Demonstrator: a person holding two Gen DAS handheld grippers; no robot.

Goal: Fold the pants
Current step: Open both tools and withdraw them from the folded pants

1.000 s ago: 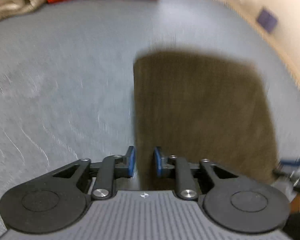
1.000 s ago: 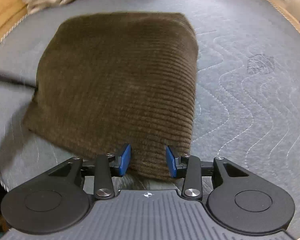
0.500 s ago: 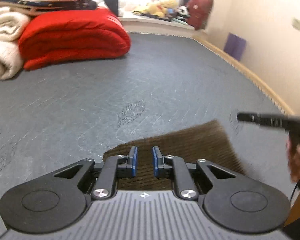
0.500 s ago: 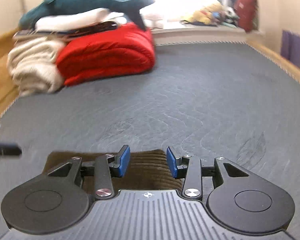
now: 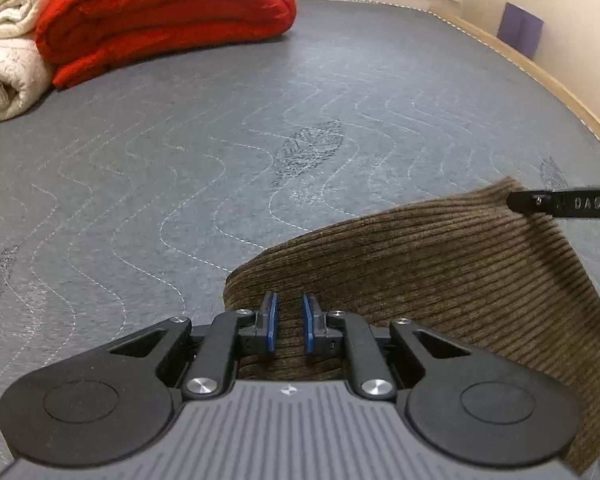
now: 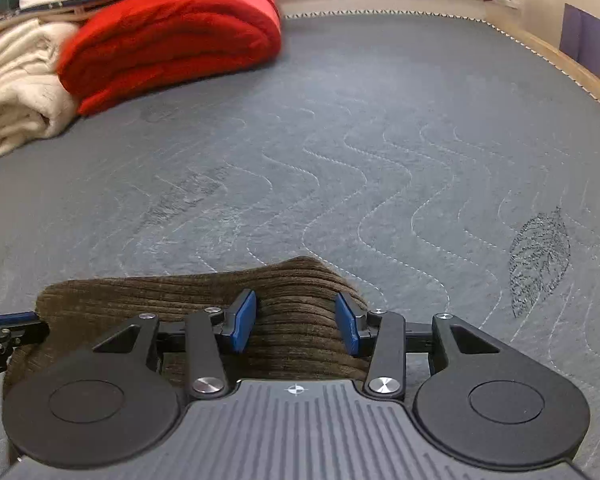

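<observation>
Since the pants [image 5: 440, 280] are what I am working, I check them first: a brown corduroy bundle at the near edge of the grey quilted mattress [image 5: 180, 160], stretched as a band between my two tools. The ribs run across the band, and its far edge curves up off the quilting.

My left gripper [image 5: 289, 328] has just been closing. Its blue pads stand only a narrow slot apart, corduroy fills that slot, and I read it as clamped on the left end of the pants, close to the cloth's rounded left corner.

My right gripper [image 6: 296, 324] has just been opening a little, yet a thick bunch of the fabric sits between its pads. The bunch meets both of them and humps up just beyond the tips, so it is gripping the cloth too. In the left wrist view one black finger [image 5: 560, 203] of that tool touches the raised right corner of the cloth.

Past the pants the mattress is bare quilting with wavy stitch lines and a stitched leaf [image 6: 540, 256]. At the far left lies a folded red blanket [image 5: 160, 12] with a rolled cream blanket [image 5: 4, 60] touching it. A purple panel [image 5: 520, 28] leans on the wall at the right.
</observation>
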